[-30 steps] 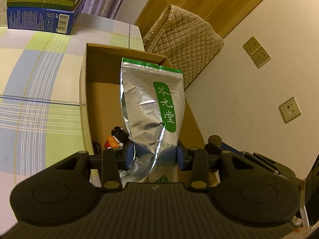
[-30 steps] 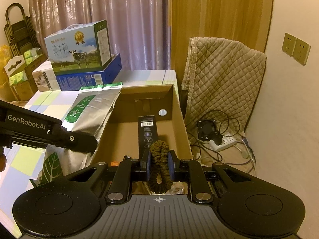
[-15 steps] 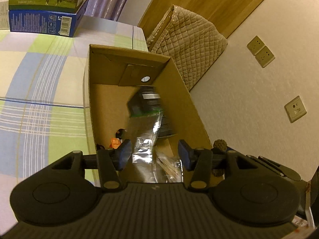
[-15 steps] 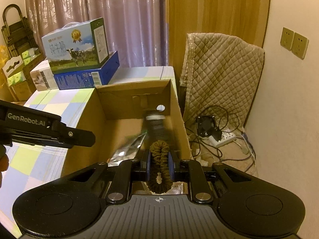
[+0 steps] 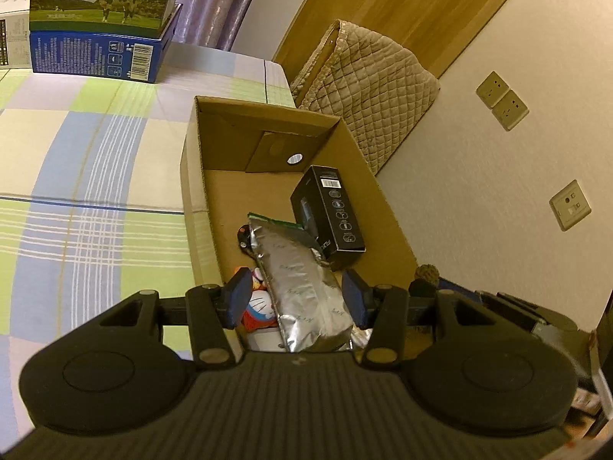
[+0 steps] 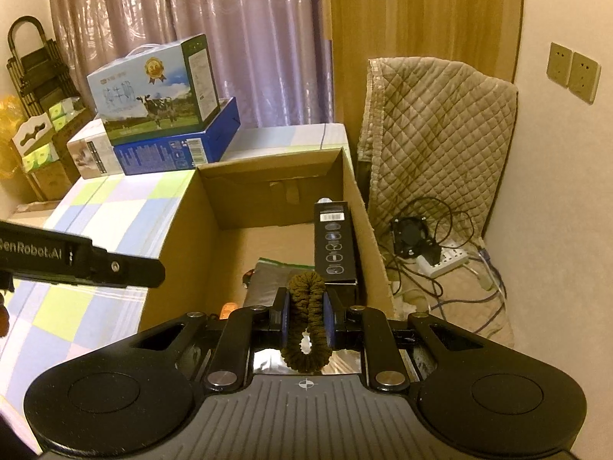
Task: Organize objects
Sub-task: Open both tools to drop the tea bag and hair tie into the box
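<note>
An open cardboard box [image 5: 191,191] stands beside the bed. Inside lie a silver foil pouch [image 5: 302,280], a black carton [image 5: 329,211] leaning on the right wall, and a small Doraemon toy [image 5: 258,306]. My left gripper [image 5: 295,297] is open and empty above the box, its jaws either side of the fallen pouch. My right gripper [image 6: 305,314] is shut on a dark brown hair scrunchie [image 6: 305,326], held over the box's near end [image 6: 180,230]. The pouch [image 6: 268,280] and black carton [image 6: 335,245] show below it.
Stacked milk cartons [image 6: 153,88] sit on a blue box [image 6: 180,149] on the checked bedspread [image 5: 76,191]. A quilted cover [image 6: 433,145], a power strip and tangled cables [image 6: 440,260] lie right of the box by the wall.
My left gripper opened and let go of the foil pouch, which dropped into the box and now lies flat. The right gripper still holds the scrunchie and shifted slightly over the box.
</note>
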A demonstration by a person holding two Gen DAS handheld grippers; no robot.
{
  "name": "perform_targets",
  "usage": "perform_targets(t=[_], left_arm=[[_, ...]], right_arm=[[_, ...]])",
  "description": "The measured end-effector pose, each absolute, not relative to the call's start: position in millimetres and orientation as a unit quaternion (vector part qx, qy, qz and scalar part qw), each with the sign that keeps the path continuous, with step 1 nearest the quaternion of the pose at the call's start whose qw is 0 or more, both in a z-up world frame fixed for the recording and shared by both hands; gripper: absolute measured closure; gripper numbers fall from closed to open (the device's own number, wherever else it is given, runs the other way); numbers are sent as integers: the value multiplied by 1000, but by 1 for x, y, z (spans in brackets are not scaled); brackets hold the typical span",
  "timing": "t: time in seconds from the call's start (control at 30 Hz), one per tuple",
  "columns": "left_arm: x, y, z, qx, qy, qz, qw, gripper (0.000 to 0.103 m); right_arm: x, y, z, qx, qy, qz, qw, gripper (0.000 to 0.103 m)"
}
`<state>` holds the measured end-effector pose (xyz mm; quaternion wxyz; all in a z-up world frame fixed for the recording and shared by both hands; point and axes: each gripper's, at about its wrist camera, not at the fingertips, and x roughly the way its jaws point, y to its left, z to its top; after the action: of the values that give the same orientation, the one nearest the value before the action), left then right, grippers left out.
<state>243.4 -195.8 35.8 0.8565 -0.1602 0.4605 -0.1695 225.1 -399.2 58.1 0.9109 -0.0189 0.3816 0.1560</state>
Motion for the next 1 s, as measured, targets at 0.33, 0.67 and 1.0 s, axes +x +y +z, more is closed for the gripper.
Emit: perform_targets(t=[0.33,0.67,1.0], left_arm=[[239,-193,29,-156,466,-169,854,57],[238,-187,27,-151,465,-162,857,49],[222,-167,28,-140,454,-147,867,32]], right_arm=[[228,-397,56,-9,385,159,909,88],[229,-403,61,36,359,167,918,36],[218,-416,67,55,365,145,918,36]])
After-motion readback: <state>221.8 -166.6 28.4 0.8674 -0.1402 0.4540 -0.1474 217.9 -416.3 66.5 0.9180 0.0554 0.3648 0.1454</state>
